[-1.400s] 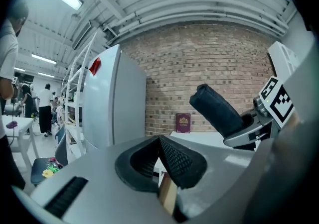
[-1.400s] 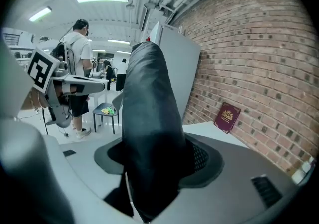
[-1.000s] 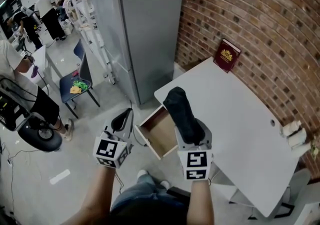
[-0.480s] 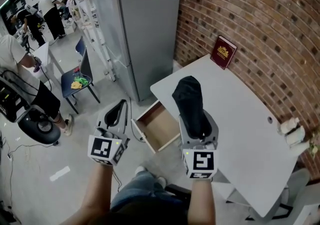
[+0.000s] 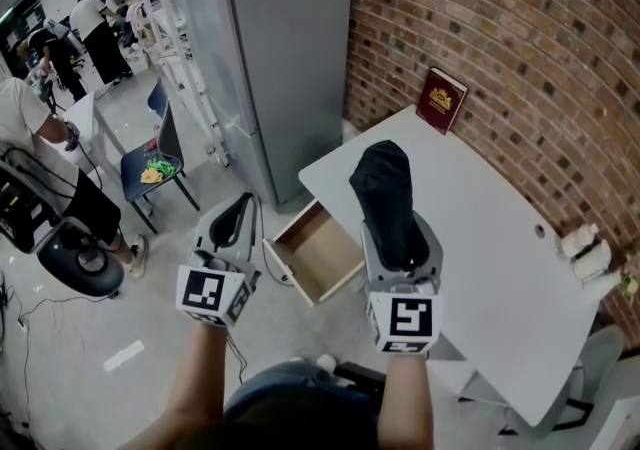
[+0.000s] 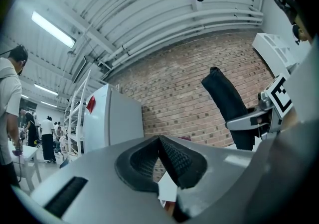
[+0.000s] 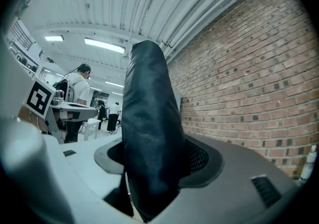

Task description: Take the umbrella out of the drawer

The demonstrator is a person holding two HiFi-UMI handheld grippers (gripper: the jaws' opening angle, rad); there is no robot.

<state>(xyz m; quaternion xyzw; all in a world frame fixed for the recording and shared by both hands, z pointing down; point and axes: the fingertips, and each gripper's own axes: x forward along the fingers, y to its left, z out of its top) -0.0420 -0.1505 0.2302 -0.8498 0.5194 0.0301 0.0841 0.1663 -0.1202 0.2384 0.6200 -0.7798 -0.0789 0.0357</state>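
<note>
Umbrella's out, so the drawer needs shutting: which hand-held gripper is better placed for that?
Left, probably. The left hand-held gripper is empty, jaws together, right beside the open drawer. The right hand-held gripper is clamped on the umbrella, over the table.

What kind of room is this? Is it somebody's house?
Probably not a house; it looks like a big workshop or lab. There's a bare brick wall, tall metal racks, and people busy in the background.
</note>
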